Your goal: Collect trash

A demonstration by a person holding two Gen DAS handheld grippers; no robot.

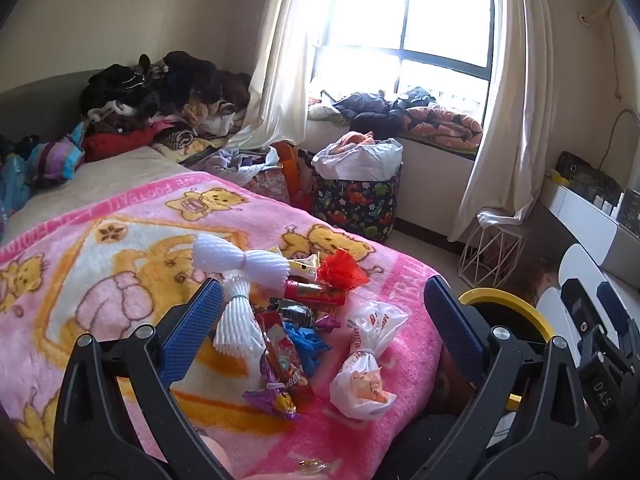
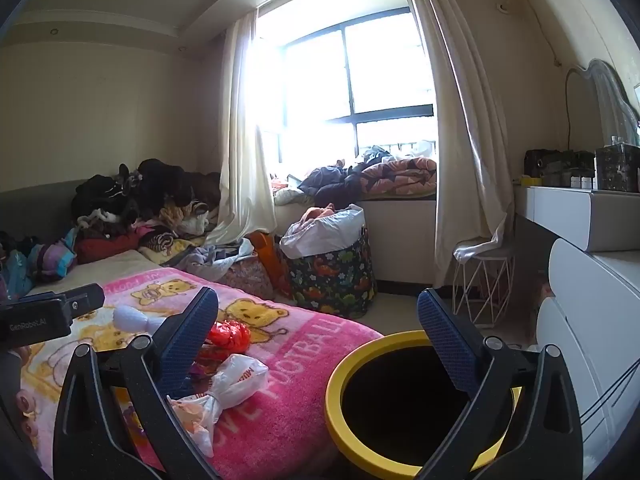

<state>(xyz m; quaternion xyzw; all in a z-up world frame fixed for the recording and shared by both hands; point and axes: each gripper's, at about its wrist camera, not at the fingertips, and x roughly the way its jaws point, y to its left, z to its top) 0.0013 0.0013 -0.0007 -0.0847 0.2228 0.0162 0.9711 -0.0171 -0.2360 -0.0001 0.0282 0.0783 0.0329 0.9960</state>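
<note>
The left wrist view looks forward between the left tool [image 1: 322, 312] fingers, low and close over the bed's [image 1: 120, 264] near corner, facing the window [image 1: 404, 20]. The right wrist view sits just beside the bed's right edge, above the yellow-rimmed bin [image 2: 340, 384], looking between the right tool [image 2: 318, 320] fingers toward the same window [image 2: 352, 84]. Both views share the pink blanket's [image 2: 280, 412] corner, the tied white bag [image 1: 360, 364] [image 2: 224, 392], the bin [image 1: 512, 304] and the patterned basket [image 1: 356, 200] [image 2: 332, 276].

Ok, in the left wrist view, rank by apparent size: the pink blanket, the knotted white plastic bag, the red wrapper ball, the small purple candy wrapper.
1. pink blanket
2. white plastic bag, nearer the camera, which may inflate it
3. red wrapper ball
4. purple candy wrapper
</note>
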